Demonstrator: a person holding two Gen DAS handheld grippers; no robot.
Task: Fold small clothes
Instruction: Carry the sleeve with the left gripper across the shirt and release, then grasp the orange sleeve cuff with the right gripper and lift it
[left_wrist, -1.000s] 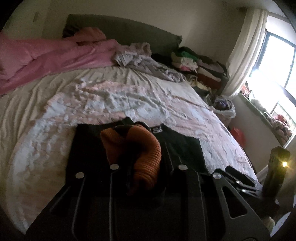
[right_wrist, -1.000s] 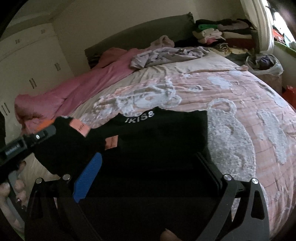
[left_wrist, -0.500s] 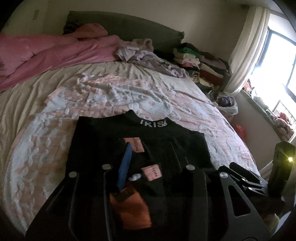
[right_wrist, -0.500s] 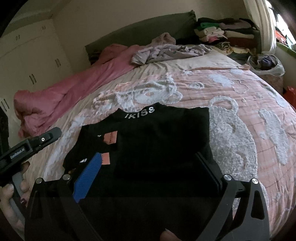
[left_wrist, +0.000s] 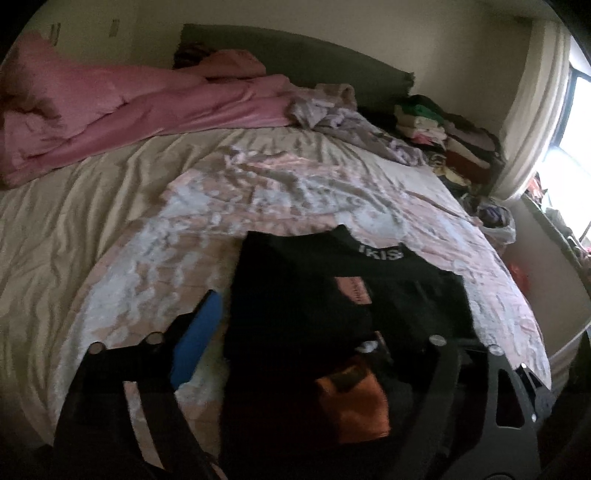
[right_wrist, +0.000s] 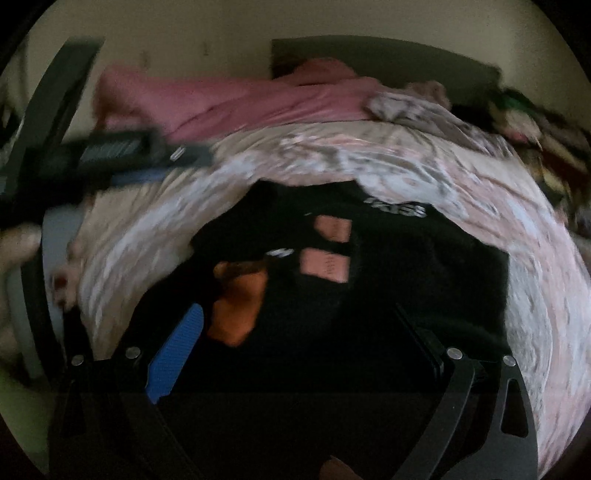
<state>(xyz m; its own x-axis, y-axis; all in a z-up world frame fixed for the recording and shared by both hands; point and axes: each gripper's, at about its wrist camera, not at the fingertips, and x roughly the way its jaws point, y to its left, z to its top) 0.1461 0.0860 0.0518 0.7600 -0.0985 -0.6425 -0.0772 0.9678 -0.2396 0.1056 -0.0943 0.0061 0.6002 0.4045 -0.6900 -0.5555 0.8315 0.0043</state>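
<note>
A small black top (left_wrist: 406, 295) with white collar lettering, pink patches and an orange cuff (left_wrist: 354, 402) lies partly folded on the bed's pink-and-white blanket (left_wrist: 155, 273). It also shows in the right wrist view (right_wrist: 424, 280), blurred. My left gripper (left_wrist: 317, 339) is open over the top's left side, its blue pad (left_wrist: 195, 343) above the blanket. My right gripper (right_wrist: 299, 325) is open over the top's near edge, empty. The left gripper also shows at the upper left of the right wrist view (right_wrist: 122, 155).
A pink duvet (left_wrist: 122, 110) is heaped at the head of the bed by the dark headboard (left_wrist: 295, 62). Crumpled lilac clothes (left_wrist: 351, 118) and a stack of folded clothes (left_wrist: 436, 125) lie at the far right. A curtained window (left_wrist: 535, 122) is to the right.
My left gripper let go of the orange-cuffed sleeve, which now lies folded across the top, and opened and drew left. The right wrist view has swung and blurred.
</note>
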